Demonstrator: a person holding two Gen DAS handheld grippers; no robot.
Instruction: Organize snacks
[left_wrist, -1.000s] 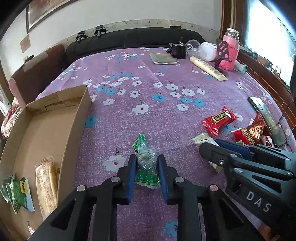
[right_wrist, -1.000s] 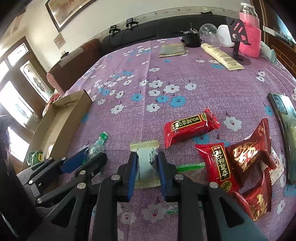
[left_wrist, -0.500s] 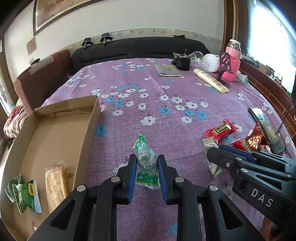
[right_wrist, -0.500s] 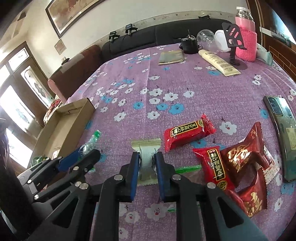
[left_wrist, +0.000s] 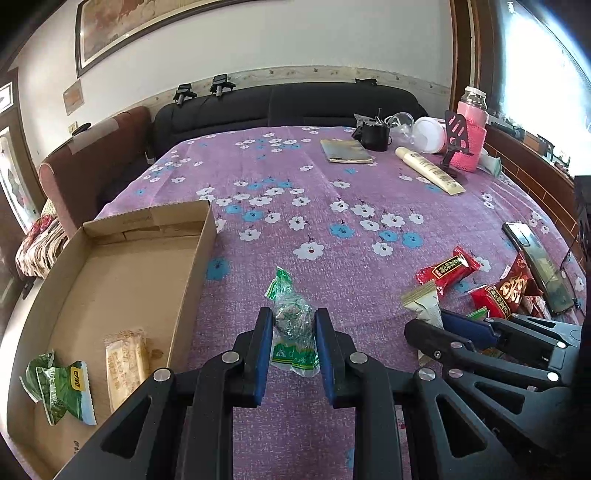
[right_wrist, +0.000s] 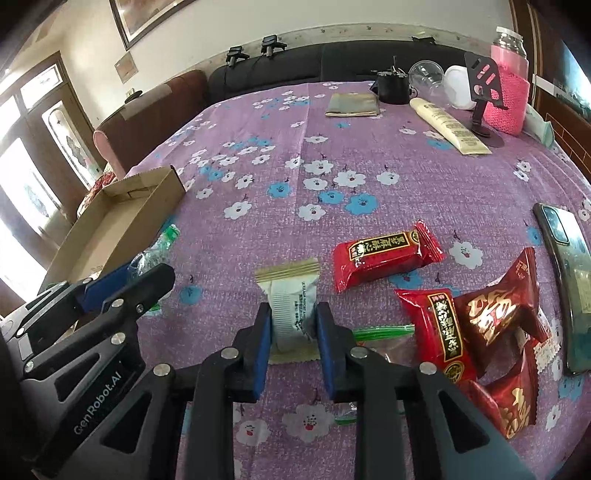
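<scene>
The left gripper (left_wrist: 293, 325) was clamped on a green-and-clear wrapped snack (left_wrist: 291, 325), its blue pads pressing the packet's bulging middle so the crinkled ends stuck out free in front and behind. The right gripper (right_wrist: 293, 321) was closed likewise on a white packet (right_wrist: 291, 306) with tan ends, gripped across its width, probably because that gave the pads the firmest hold. Both packets seemed to sit at or just above the purple flowered cloth (left_wrist: 332, 177); whether they had cleared it I could not tell.

Just right of the white packet lay the unsorted pile: several red packets (right_wrist: 384, 254) overlapping one another, with a phone (right_wrist: 572, 269) beyond them. To the left stood the open cardboard box (left_wrist: 110, 273), already holding a green packet (left_wrist: 62, 384) and a pale bar (left_wrist: 125, 365), which made it the likely destination for both held snacks. Farther off, at the cloth's far edge, stood a cream tube (left_wrist: 428, 170) and a pink-sleeved bottle (left_wrist: 471, 136), apart from the sorting.
</scene>
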